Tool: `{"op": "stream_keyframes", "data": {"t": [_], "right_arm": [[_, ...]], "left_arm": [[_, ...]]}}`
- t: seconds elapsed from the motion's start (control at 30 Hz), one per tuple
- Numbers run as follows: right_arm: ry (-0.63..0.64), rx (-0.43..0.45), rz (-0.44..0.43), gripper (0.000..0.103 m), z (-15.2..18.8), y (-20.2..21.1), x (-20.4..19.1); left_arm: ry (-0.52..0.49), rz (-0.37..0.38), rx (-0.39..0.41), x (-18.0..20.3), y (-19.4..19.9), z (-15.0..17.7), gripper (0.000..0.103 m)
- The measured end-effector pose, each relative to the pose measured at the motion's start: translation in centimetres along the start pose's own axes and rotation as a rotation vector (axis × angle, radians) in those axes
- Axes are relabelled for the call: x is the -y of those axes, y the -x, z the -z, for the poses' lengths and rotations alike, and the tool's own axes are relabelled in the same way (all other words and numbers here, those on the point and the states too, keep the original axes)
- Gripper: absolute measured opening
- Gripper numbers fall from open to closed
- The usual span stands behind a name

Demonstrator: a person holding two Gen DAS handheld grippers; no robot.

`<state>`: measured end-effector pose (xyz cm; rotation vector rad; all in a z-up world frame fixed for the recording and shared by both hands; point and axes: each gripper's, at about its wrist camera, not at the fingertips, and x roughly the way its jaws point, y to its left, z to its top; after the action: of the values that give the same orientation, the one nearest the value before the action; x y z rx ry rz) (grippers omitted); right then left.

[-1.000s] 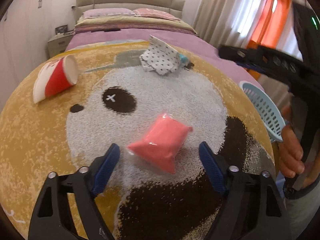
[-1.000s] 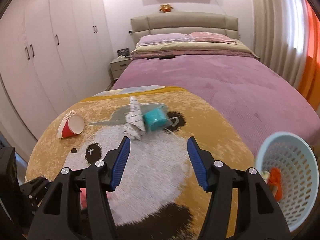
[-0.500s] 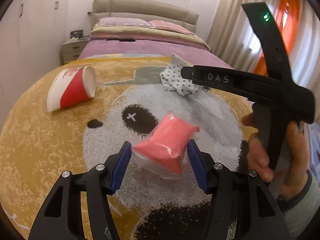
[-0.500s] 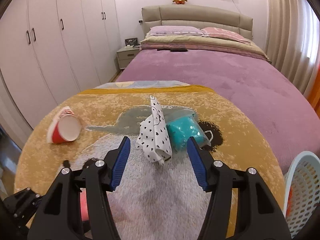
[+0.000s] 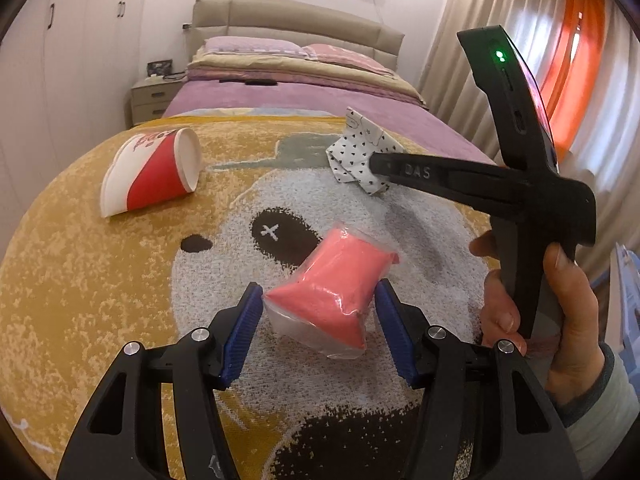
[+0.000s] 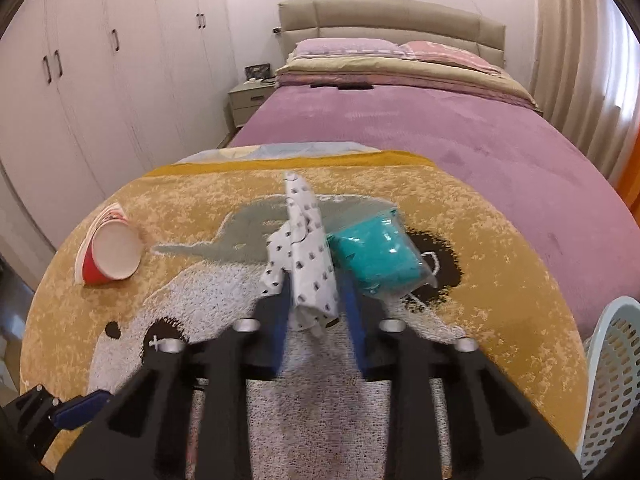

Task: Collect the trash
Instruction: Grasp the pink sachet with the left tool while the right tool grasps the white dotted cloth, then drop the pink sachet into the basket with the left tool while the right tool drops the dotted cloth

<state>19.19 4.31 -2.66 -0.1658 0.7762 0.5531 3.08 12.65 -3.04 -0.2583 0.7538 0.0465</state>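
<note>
My left gripper (image 5: 318,312) is shut on a pink packet (image 5: 336,284) in clear wrap and holds it over the yellow bear blanket (image 5: 80,280). My right gripper (image 6: 316,320) is closed around the lower end of a crumpled white spotted paper (image 6: 306,256); it also shows in the left wrist view (image 5: 358,156). A teal packet (image 6: 378,256) lies right beside the paper. A red and white paper cup (image 5: 154,170) lies on its side at the left, also seen in the right wrist view (image 6: 108,256).
A pale blue perforated basket (image 6: 612,384) stands at the right edge of the blanket. The purple bed (image 6: 440,136) stretches behind, with a nightstand (image 6: 250,100) and white wardrobes (image 6: 100,80) on the left. Curtains (image 5: 560,60) hang on the right.
My left gripper closed on the pink packet and lifted it. My right gripper moved forward to the spotted paper and closed its fingers around it.
</note>
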Motion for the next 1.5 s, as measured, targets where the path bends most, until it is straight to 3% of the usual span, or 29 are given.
{"op": "stream_keyframes", "data": {"t": [0.4,0.6,0.7,0.83,0.93,1.1,1.17,1.33,1.5], "right_arm": [[-0.027,0.060,-0.051,0.003,2.5,5.2,0.8],[-0.088,0.109,-0.033,0.003,4.6,10.3,3.6],[-0.139,0.108,-0.015,0.003,5.9,12.7,6.1],[-0.206,0.127,0.045,0.003,7.5,16.0,10.0],[-0.257,0.112,0.142,0.003,8.3,17.4,12.8],[-0.395,0.105,0.208,0.003,10.0,19.2,18.5],[-0.445,0.100,0.227,0.003,10.7,19.8,20.8],[-0.516,0.087,0.221,0.003,11.6,20.4,24.5],[-0.571,0.074,0.243,0.003,12.5,20.6,27.4]], "left_arm": [[0.009,0.004,0.024,-0.6,1.0,0.0,0.056],[0.019,0.070,0.019,0.3,2.0,0.3,0.056],[0.023,0.156,-0.003,1.5,2.3,0.2,0.056],[-0.015,0.187,-0.007,3.9,2.4,-0.1,0.056],[-0.057,0.207,-0.004,6.3,2.3,-0.4,0.056],[-0.152,0.245,0.013,11.4,2.2,-1.8,0.056],[-0.190,0.276,0.006,13.6,2.2,-2.2,0.056],[-0.223,0.434,-0.075,18.7,0.2,-3.7,0.056],[-0.279,0.446,-0.110,23.4,-2.5,-4.3,0.056]]}}
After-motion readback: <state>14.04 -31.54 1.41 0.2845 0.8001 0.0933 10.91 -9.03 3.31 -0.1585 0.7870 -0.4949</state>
